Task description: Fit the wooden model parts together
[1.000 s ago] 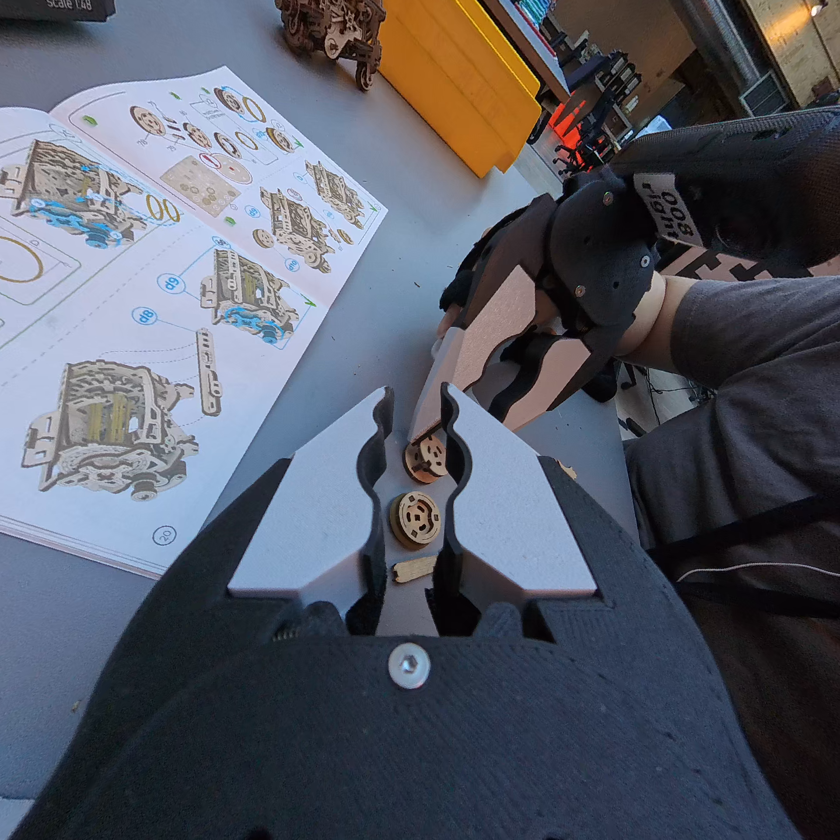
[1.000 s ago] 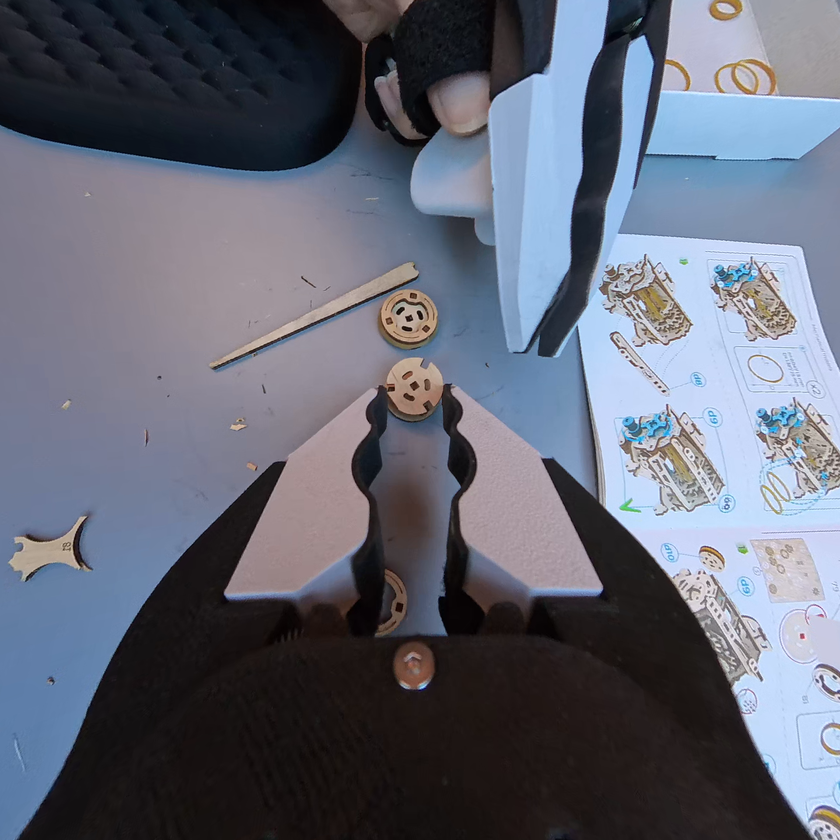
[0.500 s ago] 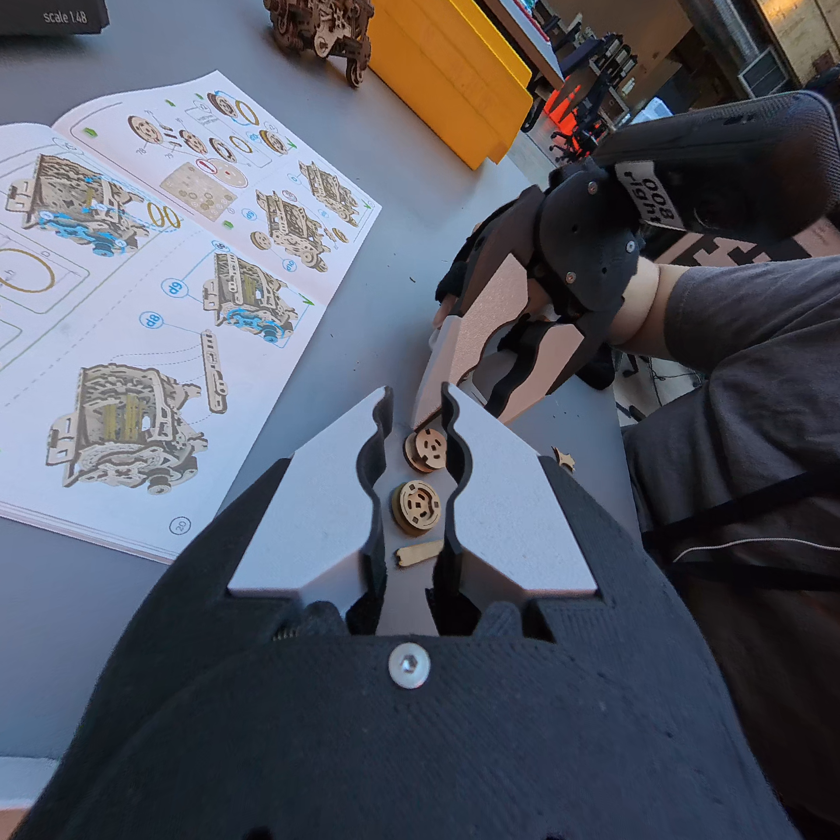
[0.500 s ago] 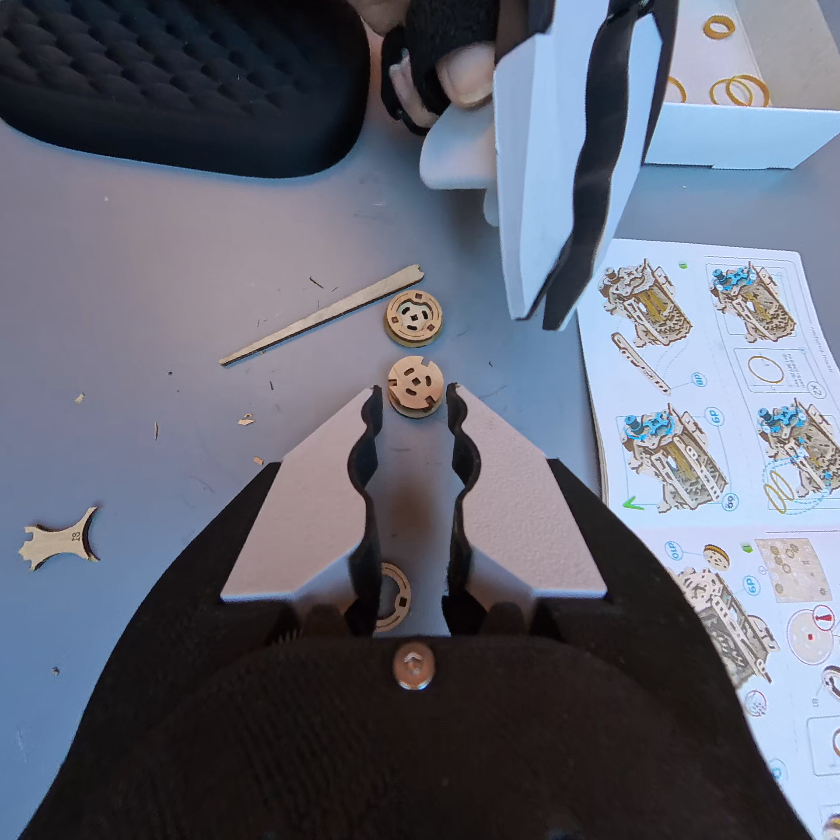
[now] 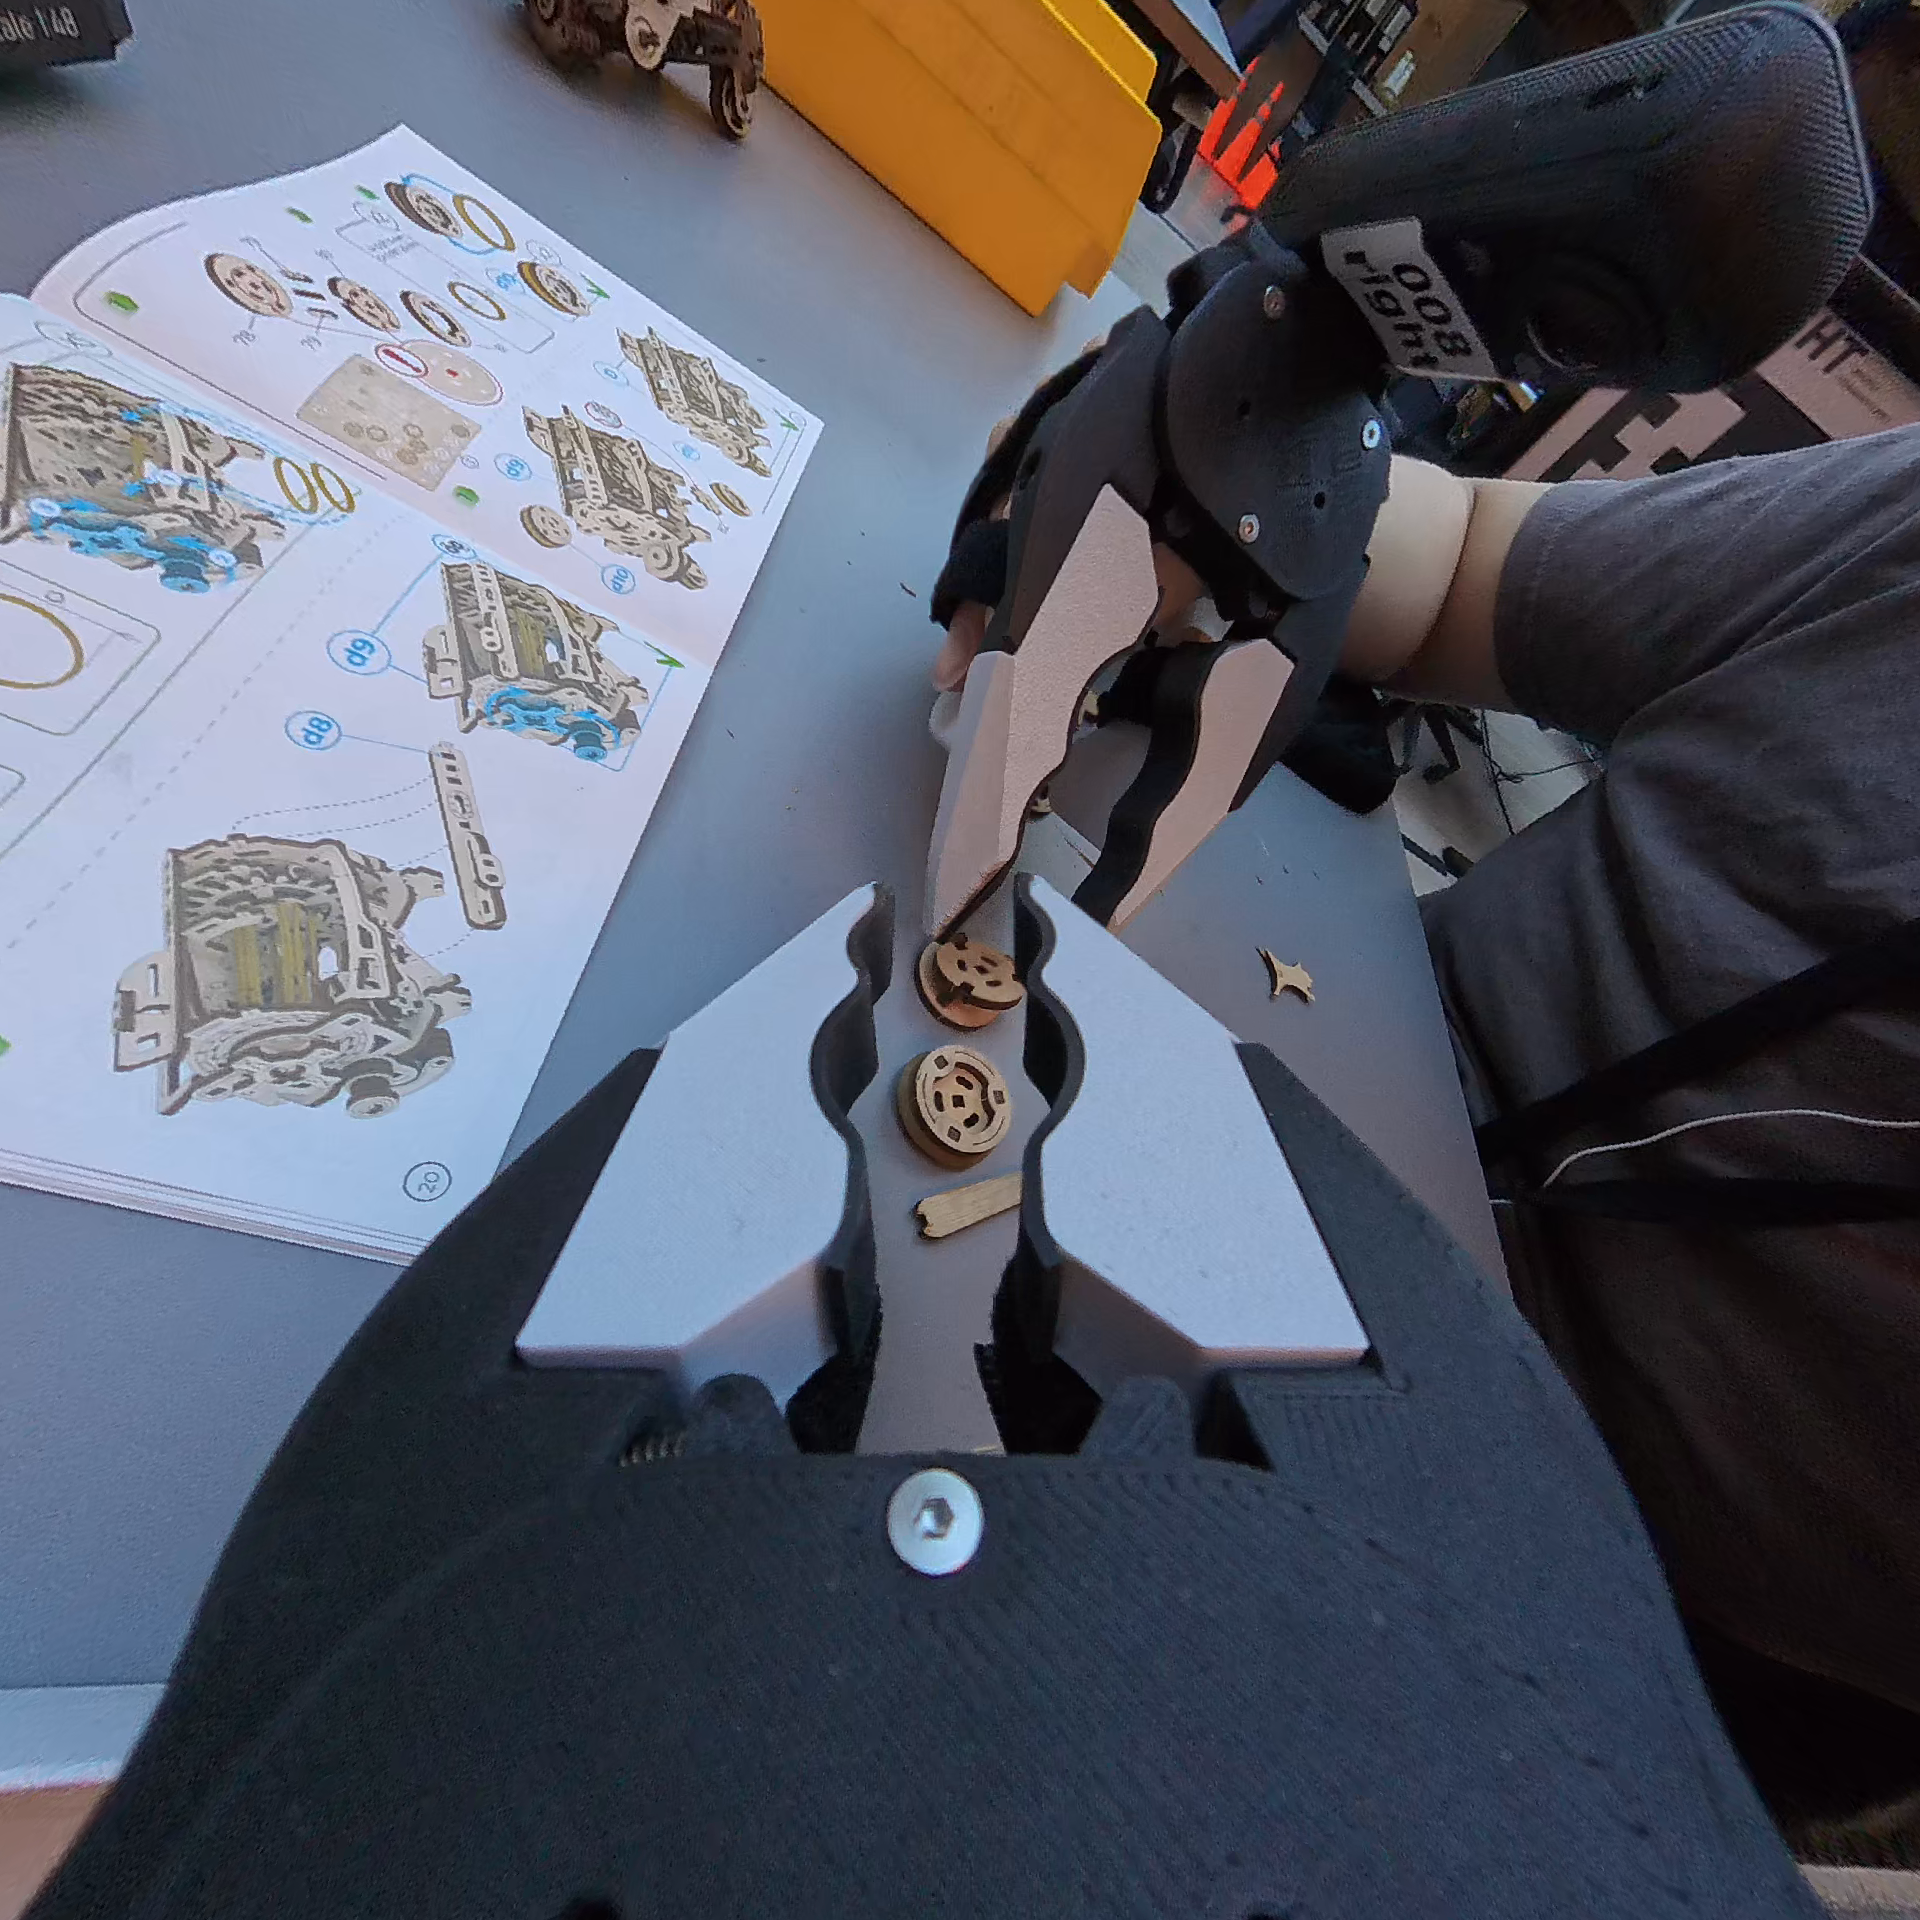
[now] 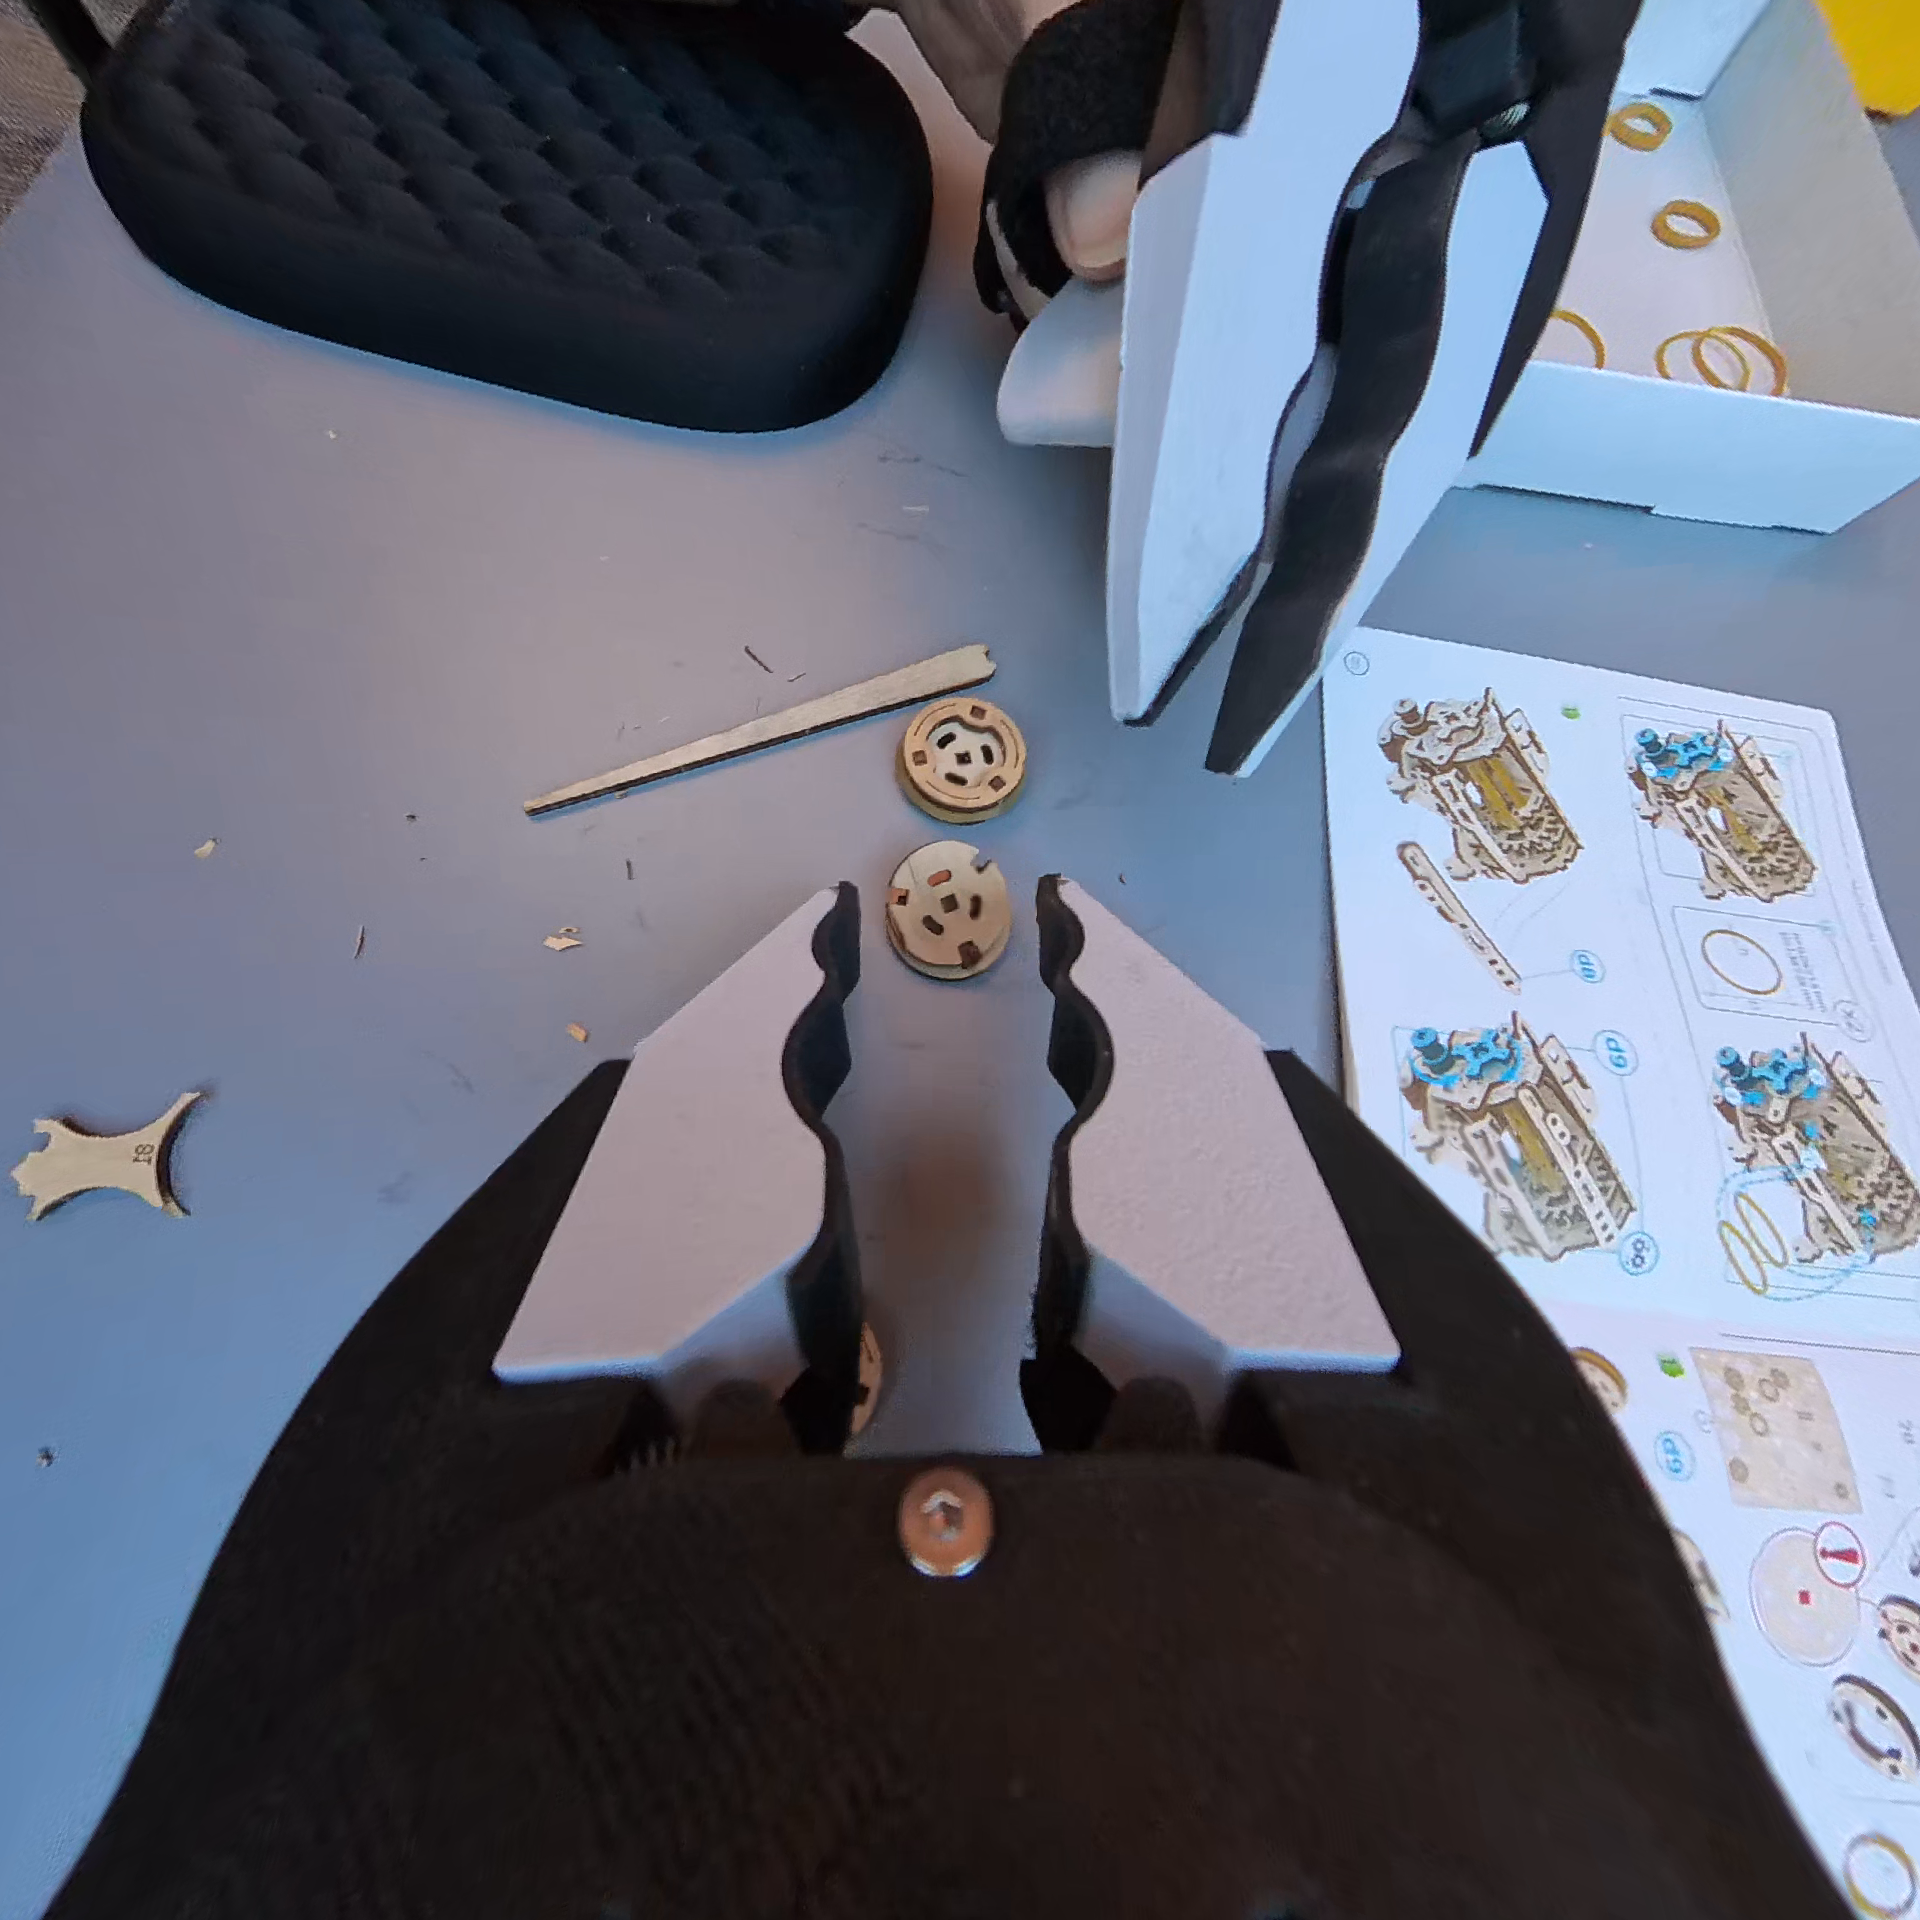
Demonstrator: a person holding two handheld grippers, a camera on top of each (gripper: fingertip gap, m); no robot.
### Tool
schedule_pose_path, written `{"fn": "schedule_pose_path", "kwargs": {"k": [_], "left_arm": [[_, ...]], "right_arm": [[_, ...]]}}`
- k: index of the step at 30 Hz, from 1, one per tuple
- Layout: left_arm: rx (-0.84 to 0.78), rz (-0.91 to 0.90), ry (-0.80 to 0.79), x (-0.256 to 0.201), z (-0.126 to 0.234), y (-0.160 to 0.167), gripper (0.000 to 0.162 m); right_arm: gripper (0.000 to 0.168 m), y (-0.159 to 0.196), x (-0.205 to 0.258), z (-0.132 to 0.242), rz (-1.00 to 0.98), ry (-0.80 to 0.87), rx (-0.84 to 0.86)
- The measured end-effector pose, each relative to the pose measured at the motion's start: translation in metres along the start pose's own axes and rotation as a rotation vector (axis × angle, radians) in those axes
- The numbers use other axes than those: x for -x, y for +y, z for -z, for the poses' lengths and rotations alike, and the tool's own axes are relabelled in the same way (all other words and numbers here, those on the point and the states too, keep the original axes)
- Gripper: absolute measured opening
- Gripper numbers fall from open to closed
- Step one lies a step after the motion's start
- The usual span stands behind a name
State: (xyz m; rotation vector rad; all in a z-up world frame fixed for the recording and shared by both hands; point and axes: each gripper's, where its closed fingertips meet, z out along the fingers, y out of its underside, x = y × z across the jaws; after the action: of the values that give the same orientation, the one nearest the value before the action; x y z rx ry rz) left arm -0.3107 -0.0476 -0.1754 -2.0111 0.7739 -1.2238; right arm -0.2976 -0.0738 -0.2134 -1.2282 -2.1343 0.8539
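Two round wooden discs lie flat on the grey counter (image 6: 312, 623), one just beyond the other and not touching. The slotted disc (image 6: 947, 909) sits at the tips of the right claw (image 6: 948, 896), between its two fingers, which stand apart on either side of it without touching it; this claw is open and holds nothing. The ringed disc (image 6: 962, 761) lies a little further from that claw, near the end of a thin wooden stick (image 6: 758, 727). The stick lies flat, with its long axis slanting across the counter: its wider end is beside the ringed disc and its narrow end points away to the left in the right wrist view.

In the left wrist view, the left claw (image 5: 954, 899) is also open and empty. Both discs show in the gap between its fingers, the ringed disc (image 5: 954, 1105) nearer to the camera and the slotted disc (image 5: 969, 982) at the tips, with the stick's end (image 5: 968, 1205) closest to the camera. The right claw (image 5: 1049, 914) comes down to the slotted disc from the opposite side.

A small star-shaped offcut (image 6: 104, 1155) lies well apart from the discs, and an open booklet (image 5: 343, 665) lies flat beside them.
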Motion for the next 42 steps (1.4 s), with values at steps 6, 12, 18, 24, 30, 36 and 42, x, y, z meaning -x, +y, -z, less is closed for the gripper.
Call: {"fn": "schedule_pose_path", "kwargs": {"k": [6, 12, 18, 24, 30, 36, 42], "left_arm": [[-0.008, 0.016, 0.008, 0.003, 0.001, 0.000, 0.021], [0.038, -0.013, 0.044, -0.003, -0.001, 0.008, 0.023], [0.141, -0.184, 0.050, -0.012, 0.000, 0.025, 0.029], [0.206, -0.384, -0.083, -0.011, -0.009, 0.027, 0.032], [0.306, -0.457, -0.138, -0.009, -0.021, 0.042, 0.030], [0.315, -0.418, -0.125, -0.007, -0.025, 0.045, 0.030], [0.254, -0.431, -0.108, -0.011, -0.023, 0.035, 0.021]], "right_arm": [[0.035, -0.001, 0.009, 0.002, 0.071, -0.203, -0.068], [0.036, -0.001, 0.002, -0.002, 0.008, -0.259, -0.114], [0.038, 0.001, -0.001, 0.002, -0.007, -0.225, -0.101], [0.037, 0.014, -0.004, 0.004, -0.042, -0.223, -0.053], [0.032, 0.017, -0.002, 0.001, -0.044, -0.243, -0.039], [0.028, 0.016, -0.001, -0.001, -0.020, -0.243, -0.033], [0.028, 0.016, 0.000, -0.002, -0.019, -0.246, -0.033]]}}
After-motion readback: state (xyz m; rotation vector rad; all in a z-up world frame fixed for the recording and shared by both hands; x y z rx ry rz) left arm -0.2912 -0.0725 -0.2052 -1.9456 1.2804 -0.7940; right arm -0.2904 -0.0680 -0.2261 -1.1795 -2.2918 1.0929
